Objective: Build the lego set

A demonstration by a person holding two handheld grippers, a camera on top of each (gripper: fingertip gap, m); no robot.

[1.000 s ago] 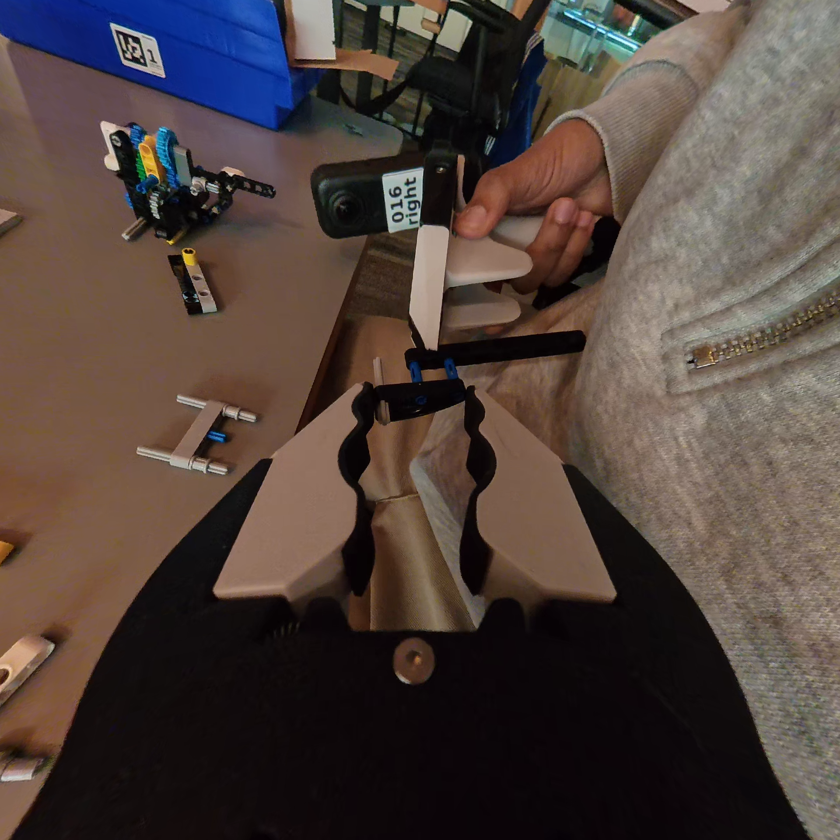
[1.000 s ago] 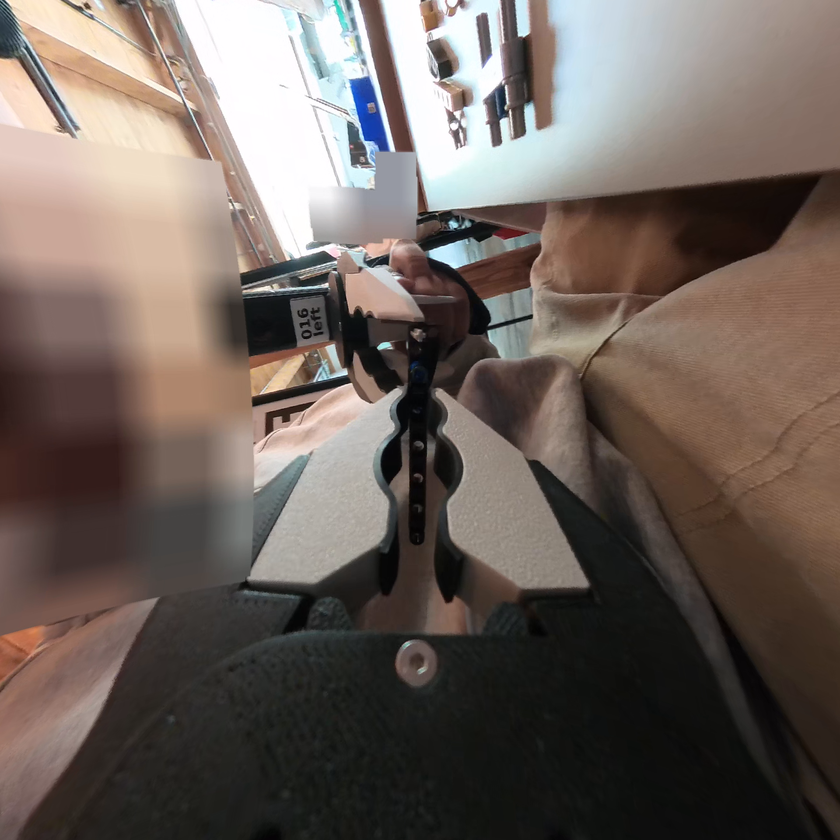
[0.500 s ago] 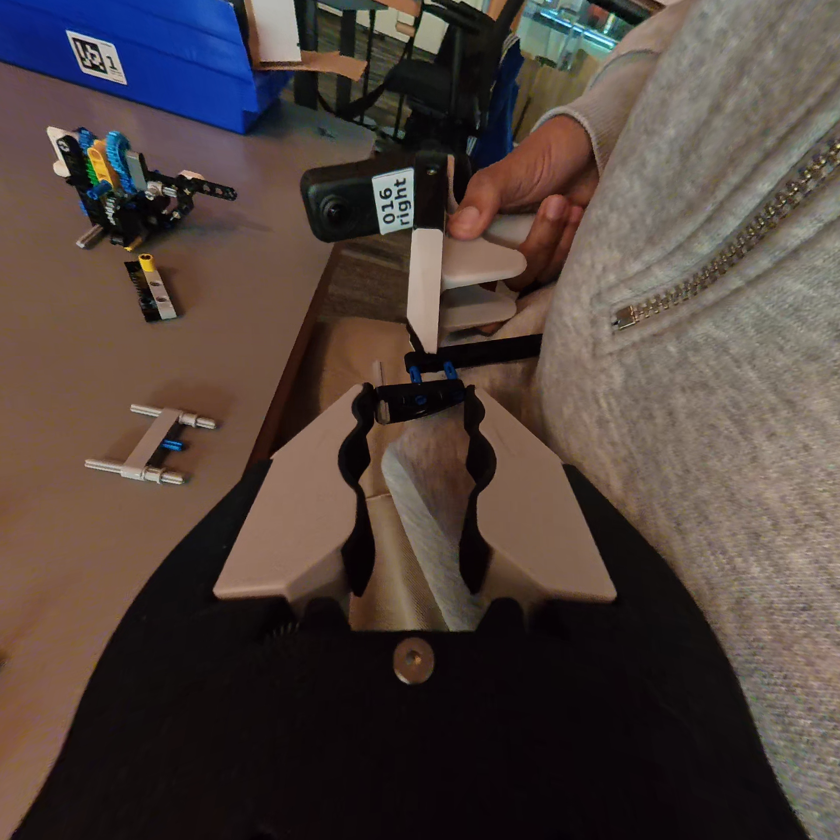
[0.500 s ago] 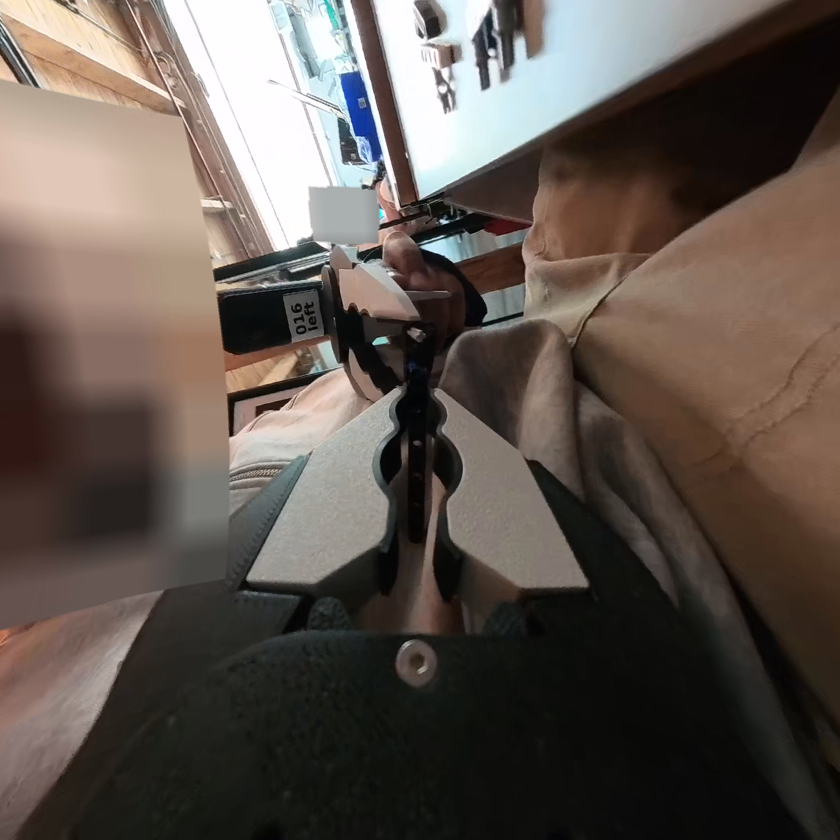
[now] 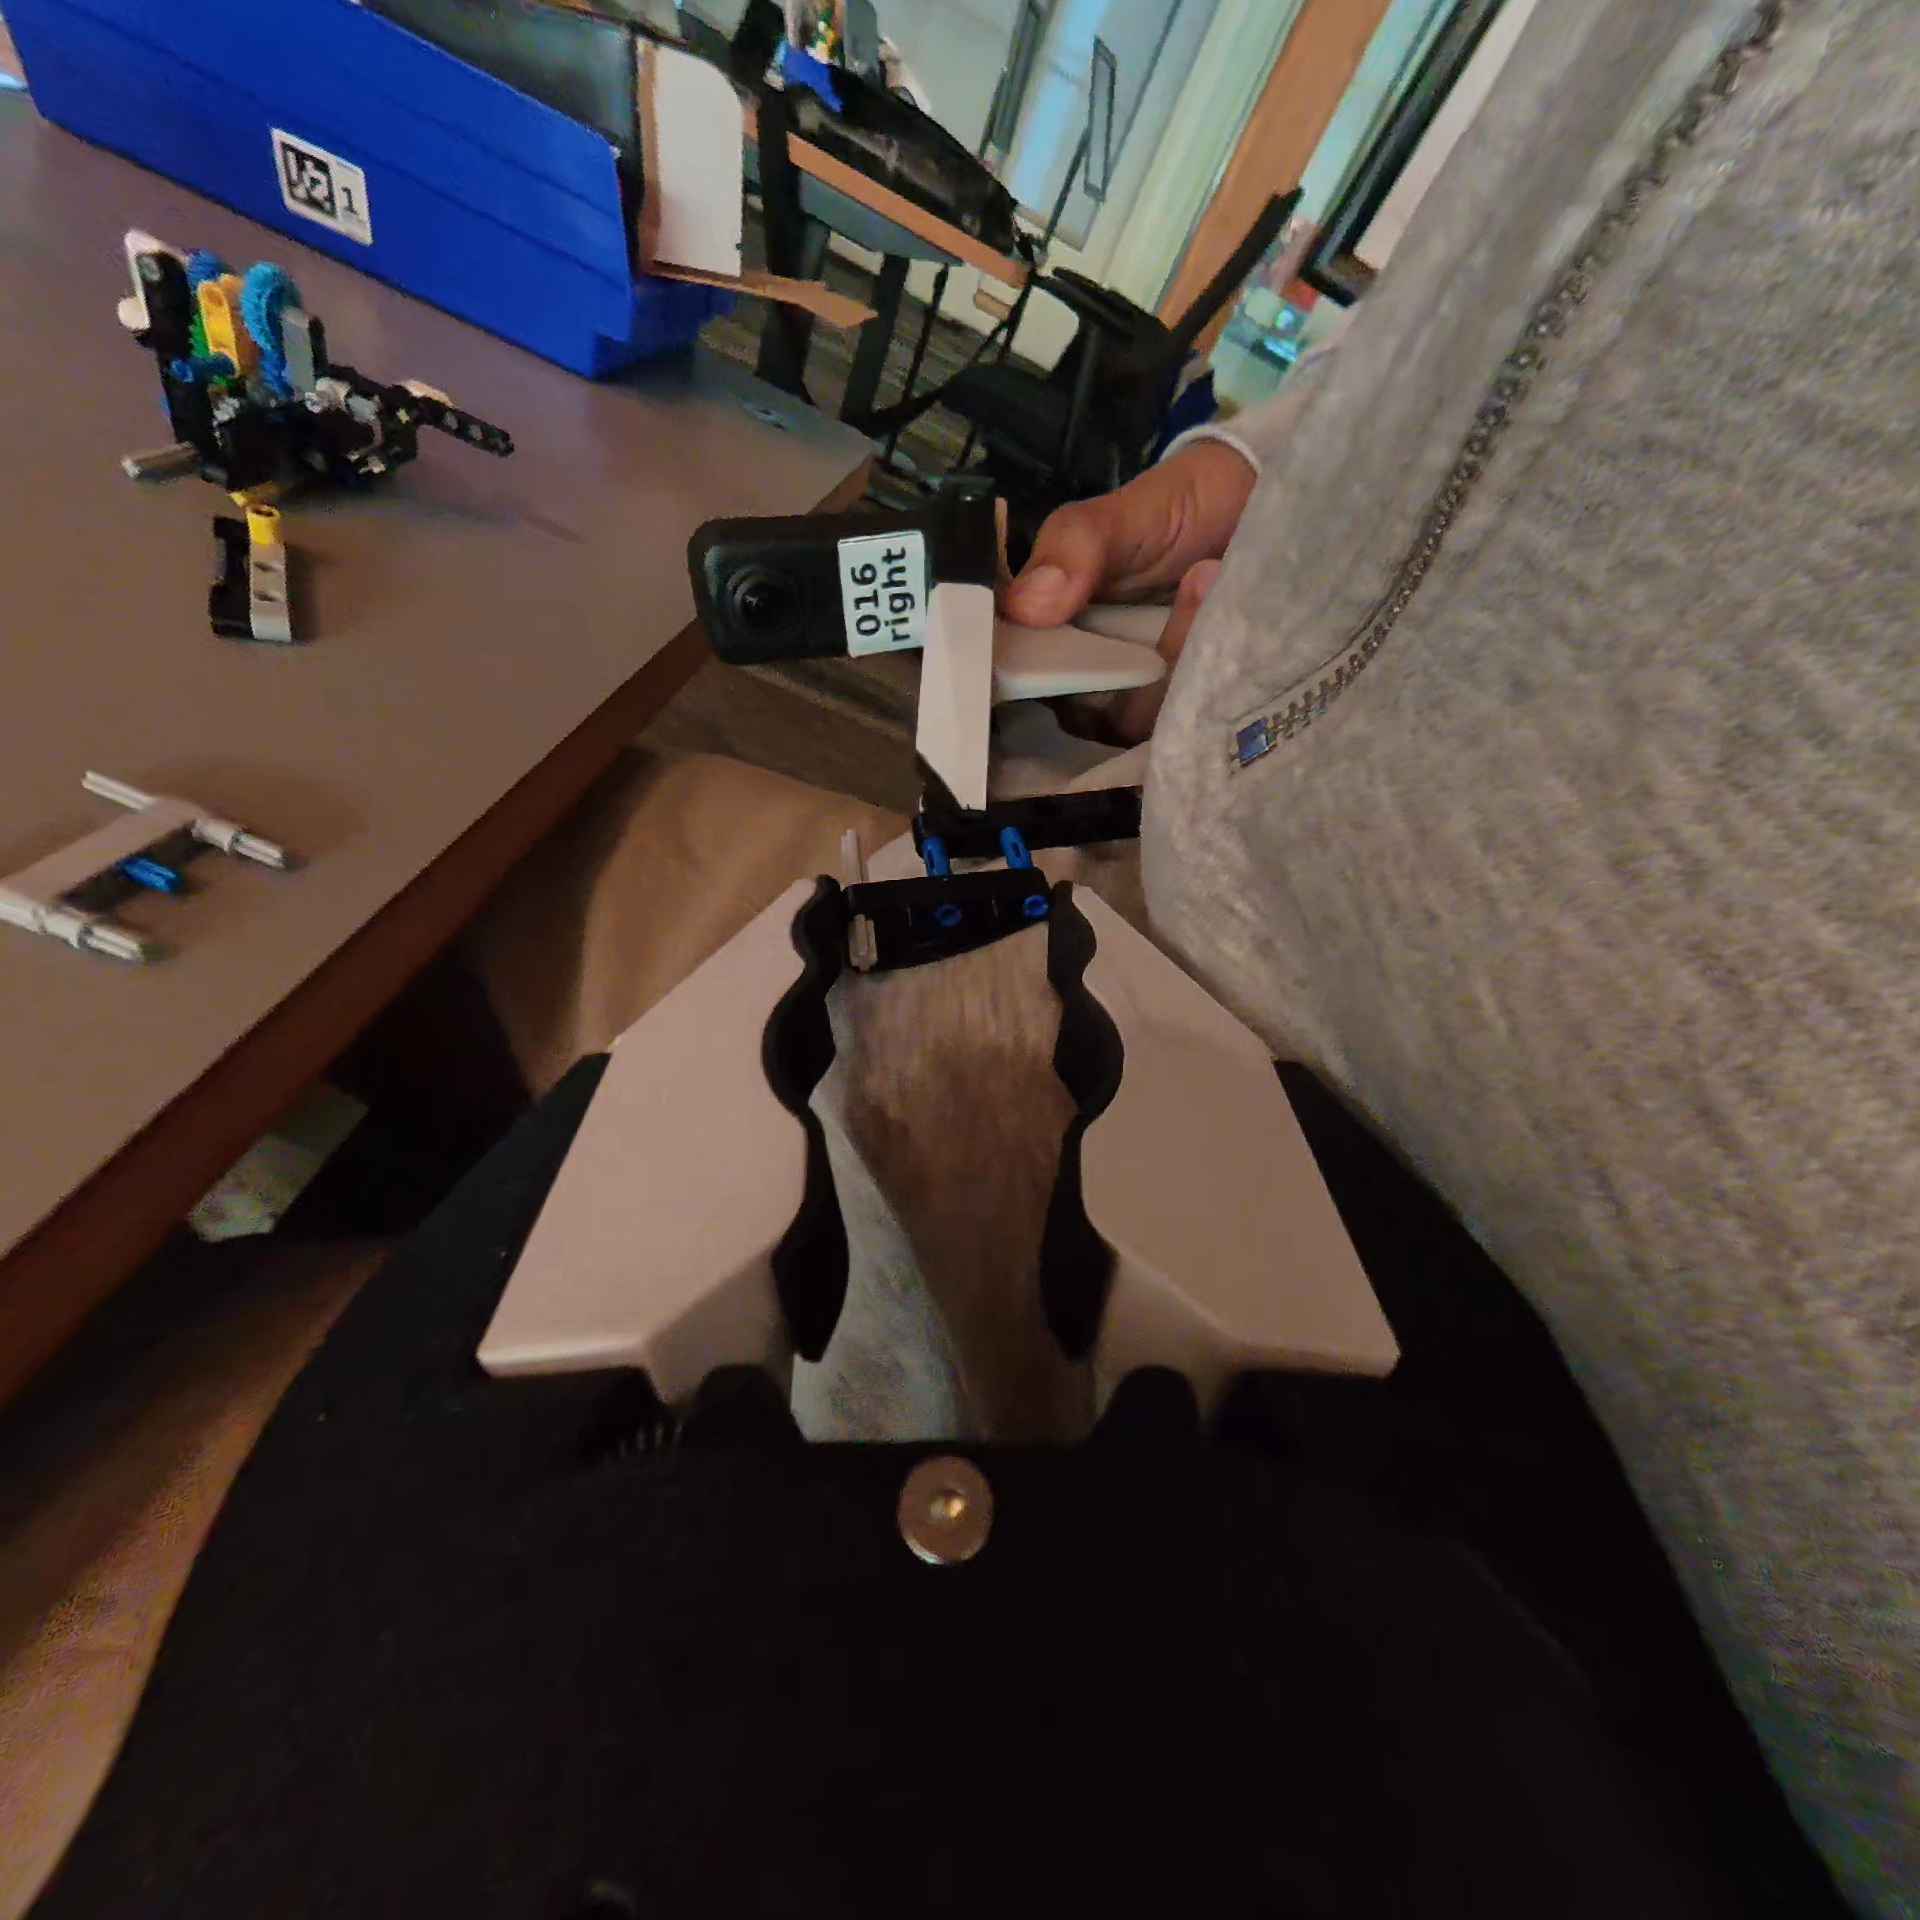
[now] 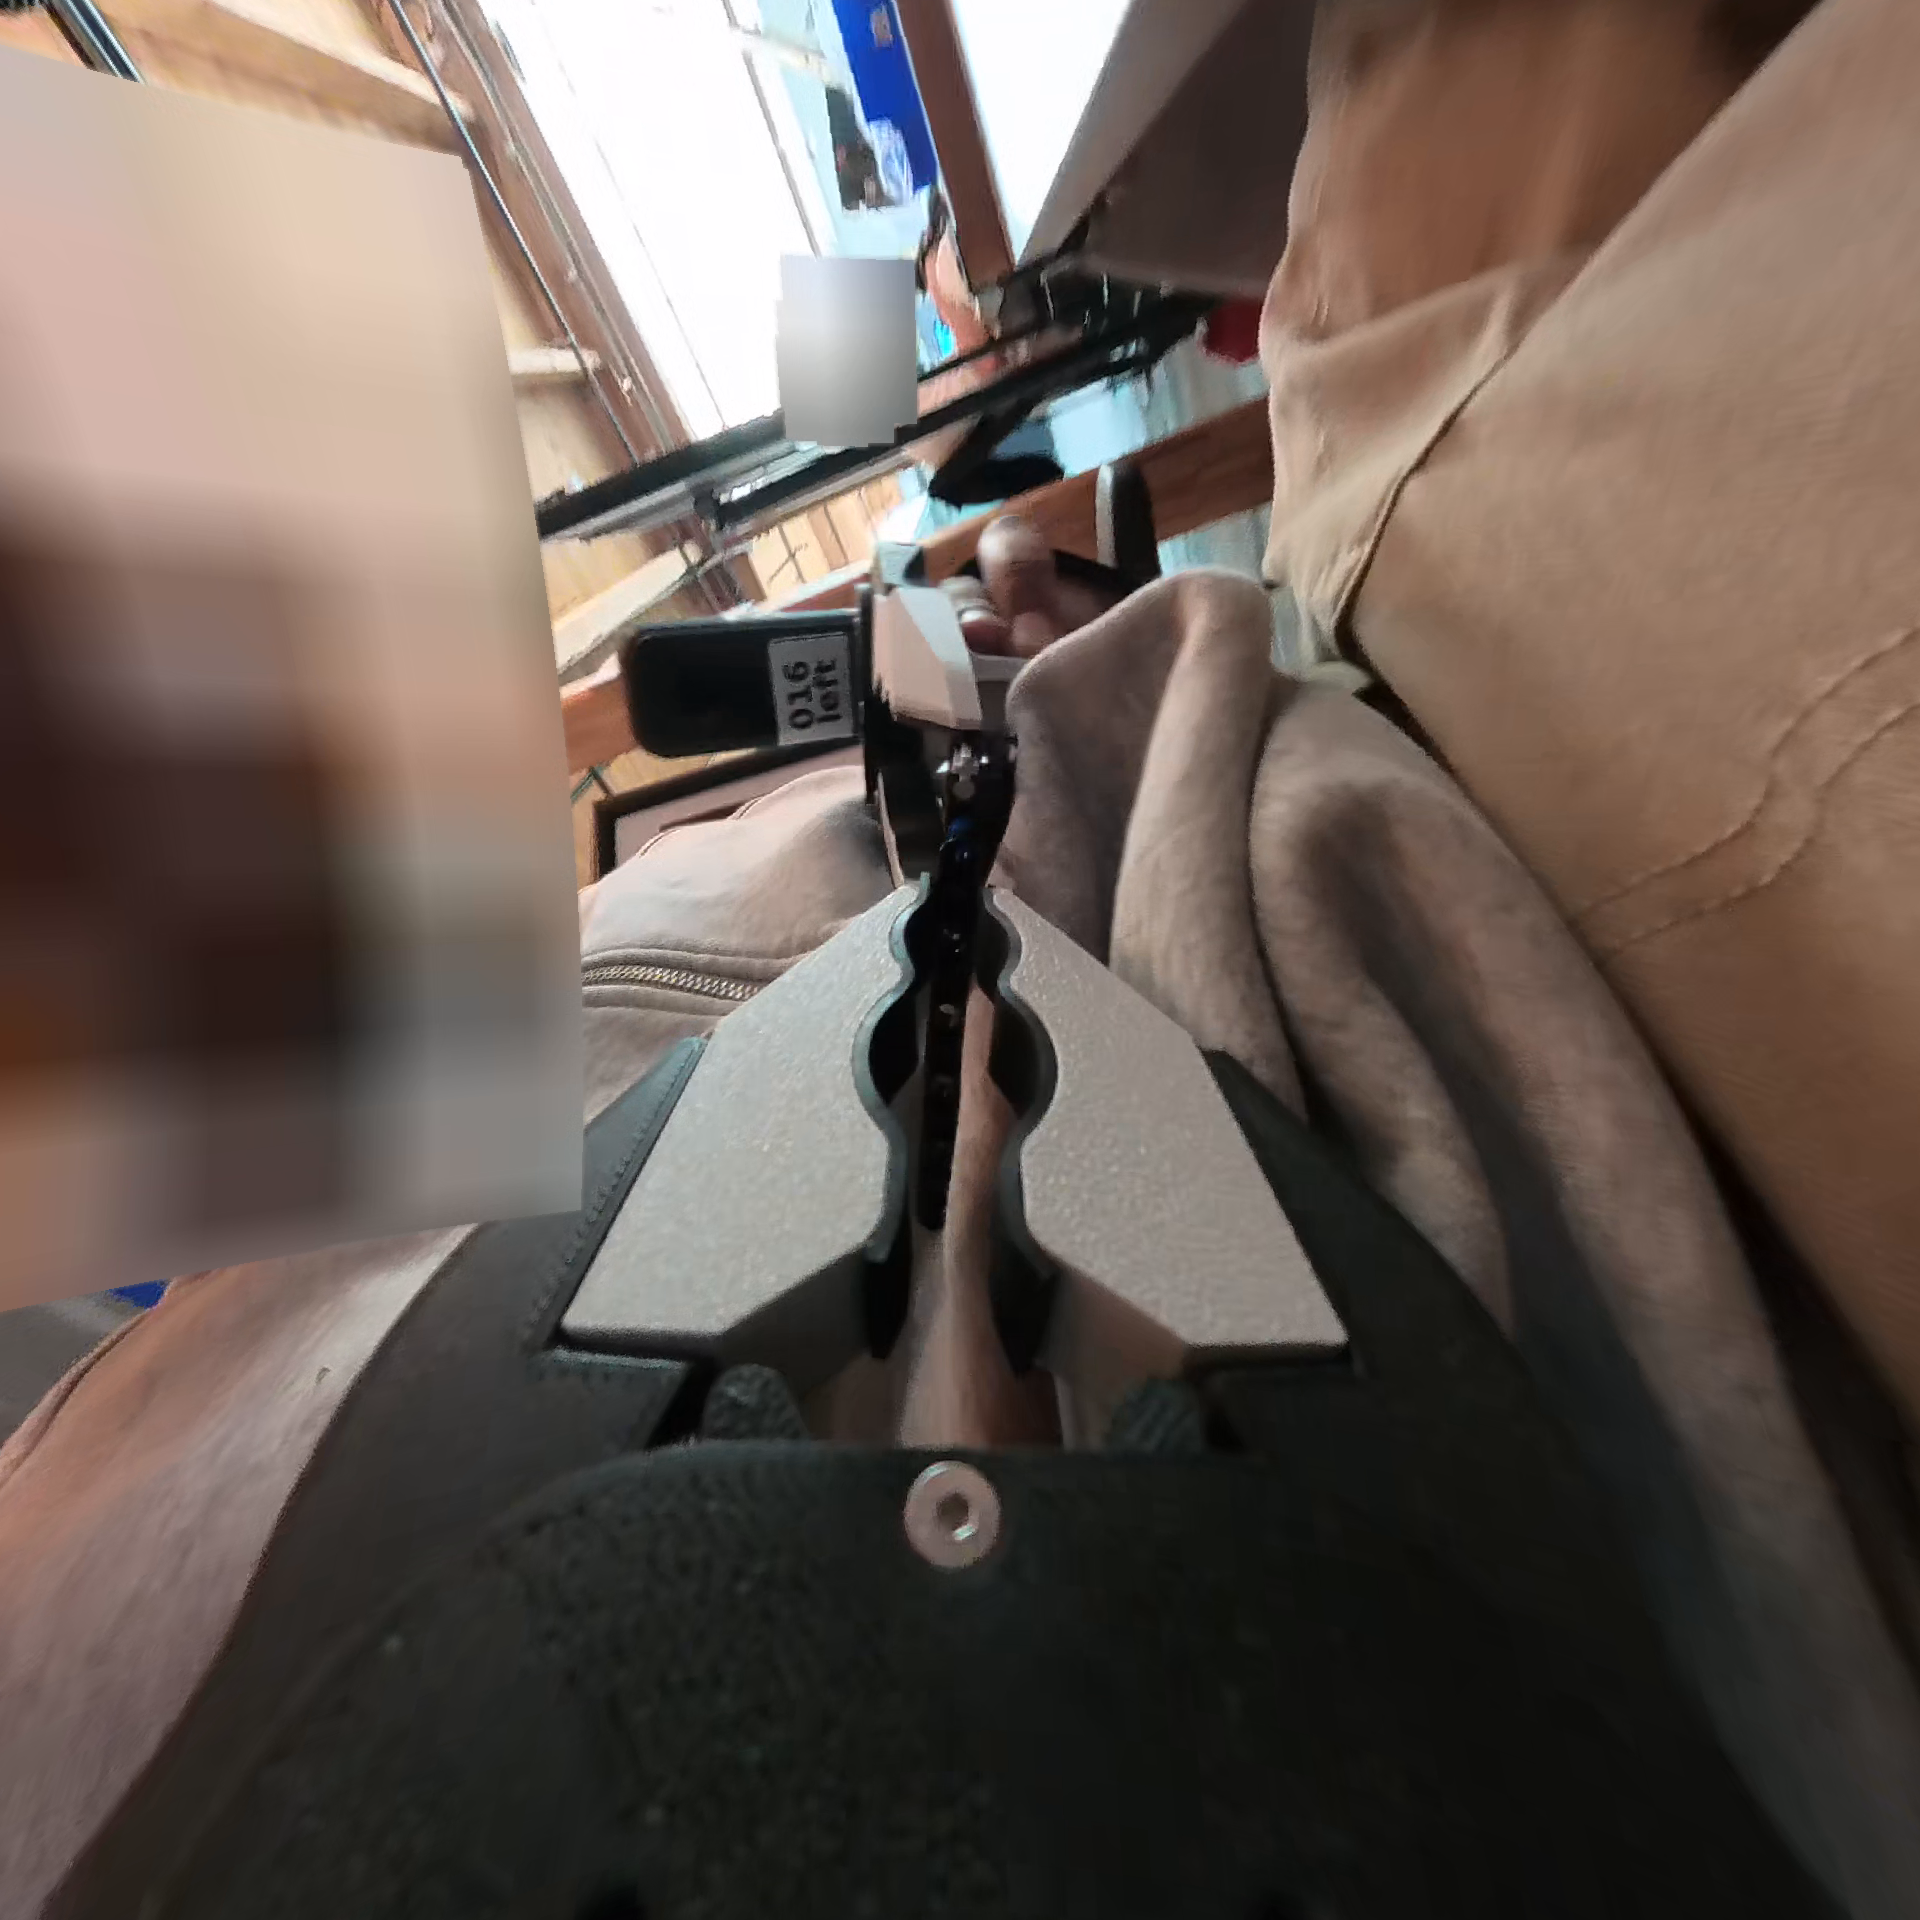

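You've dropped both grippers below the table (image 5: 416, 665) edge, over your lap. Left gripper (image 5: 940, 914) stays clamped on the short black beam (image 5: 945, 920); right gripper (image 6: 951, 914) on the long beam (image 6: 945, 1039). Blue pins (image 5: 971, 852) still show a gap, so not seated yet.

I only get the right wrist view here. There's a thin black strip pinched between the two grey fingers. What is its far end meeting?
Observer: The left wrist view shows the left gripper clamping a short black beam crosswise at its fingertips, facing your long black beam.
Visitor: Are the two touching?
Observer: Two blue pins bridge the narrow gap between them.
Visitor: Is the rest of the build nearby?
Observer: A colourful, partly built model stands on the table, apart from both grippers.
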